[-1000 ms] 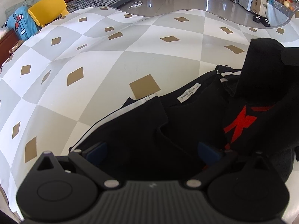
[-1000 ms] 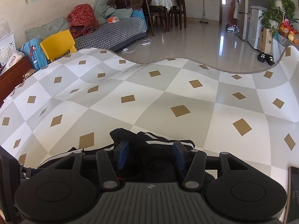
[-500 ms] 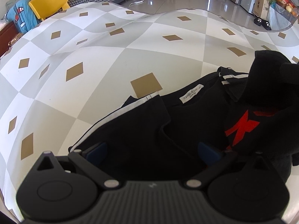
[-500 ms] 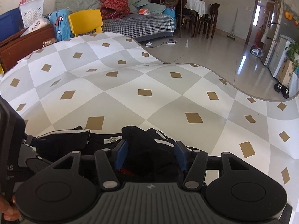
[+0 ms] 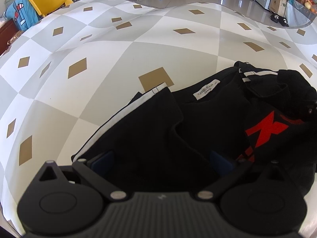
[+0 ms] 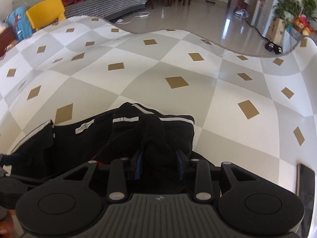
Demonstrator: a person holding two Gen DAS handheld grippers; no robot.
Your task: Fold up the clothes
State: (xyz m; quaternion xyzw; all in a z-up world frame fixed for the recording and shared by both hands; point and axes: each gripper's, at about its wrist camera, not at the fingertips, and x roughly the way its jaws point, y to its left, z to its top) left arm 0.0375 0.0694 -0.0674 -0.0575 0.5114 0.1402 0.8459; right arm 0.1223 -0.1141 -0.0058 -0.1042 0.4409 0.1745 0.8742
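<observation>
A black T-shirt (image 5: 158, 130) with white sleeve stripes, a white neck label (image 5: 206, 92) and a red print (image 5: 265, 127) lies crumpled on the checked tablecloth (image 5: 111, 75). My left gripper (image 5: 161, 161) hovers over its near part with jaws wide apart; the fabric lies under and between them, unpinched. My right gripper (image 6: 159, 164) is closing its jaws on a raised fold of the same shirt (image 6: 156, 138), and the blue pads (image 6: 138, 164) press against the bunched cloth. In the right wrist view the label (image 6: 85, 128) shows to the left.
The table's wavy far edge (image 6: 198, 37) borders a shiny floor. A yellow chair (image 6: 45, 13) and a sofa (image 6: 111, 2) stand beyond it at the left. A dark flat object (image 6: 305, 180) lies at the table's near right.
My right gripper has sunk toward the table and its jaws have narrowed onto the raised fold. The lifted bunch of cloth now sits lower. The left gripper has stayed put.
</observation>
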